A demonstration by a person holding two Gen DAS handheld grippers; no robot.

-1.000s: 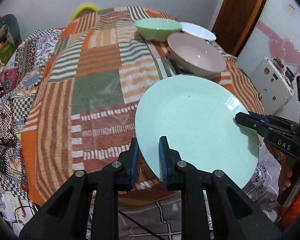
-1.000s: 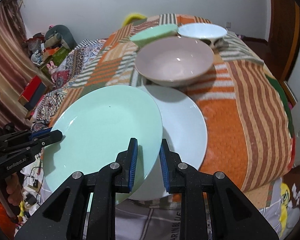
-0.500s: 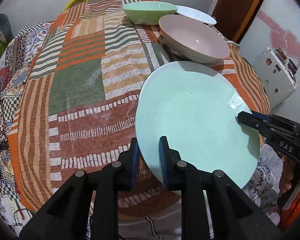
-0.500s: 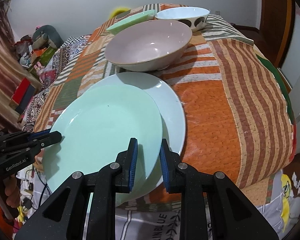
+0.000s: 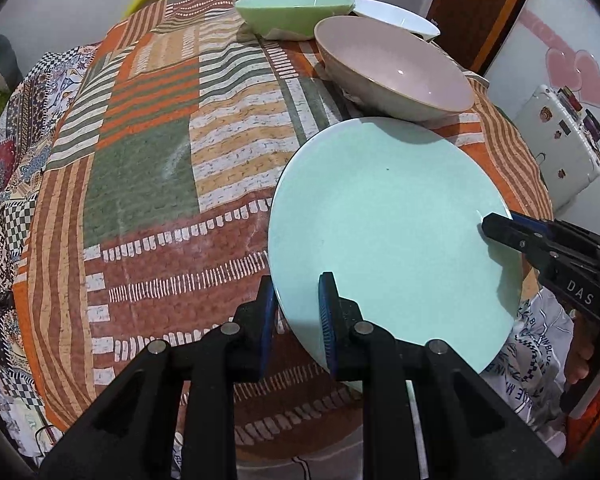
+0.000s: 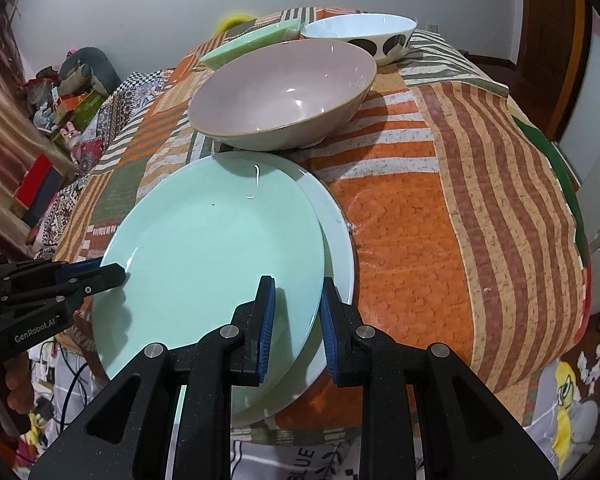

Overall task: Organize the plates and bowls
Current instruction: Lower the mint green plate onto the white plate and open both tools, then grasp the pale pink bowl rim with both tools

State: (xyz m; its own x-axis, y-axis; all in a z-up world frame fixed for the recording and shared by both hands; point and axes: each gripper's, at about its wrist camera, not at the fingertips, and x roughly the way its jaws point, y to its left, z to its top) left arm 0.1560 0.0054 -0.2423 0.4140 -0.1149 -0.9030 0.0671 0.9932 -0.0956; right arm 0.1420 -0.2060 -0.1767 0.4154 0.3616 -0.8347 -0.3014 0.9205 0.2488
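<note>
A mint green plate [image 5: 392,232] [image 6: 220,260] is held by its rim from two sides. My left gripper [image 5: 298,304] [image 6: 114,273] is shut on its near-left edge, and my right gripper [image 6: 298,308] [image 5: 490,224] is shut on its near-right edge. The plate lies low over a pale white plate [image 6: 336,236] on the table and covers most of it. I cannot tell whether the two plates touch. Behind them stands a pink bowl [image 5: 396,68] [image 6: 280,88]. Further back are a green bowl [image 5: 296,10] [image 6: 252,48] and a white bowl with dark dots [image 6: 360,36] [image 5: 396,20].
A striped patchwork cloth [image 5: 140,168] [image 6: 440,220] covers the table, bare to the left and right of the plates. The near table edge runs just under my grippers. A white cabinet [image 5: 560,140] stands at the right. Toys and boxes [image 6: 60,100] pile up at the left.
Both grippers have carried the green plate forward and down. It was beside the white plate and now lies over most of it, close to the pink bowl.
</note>
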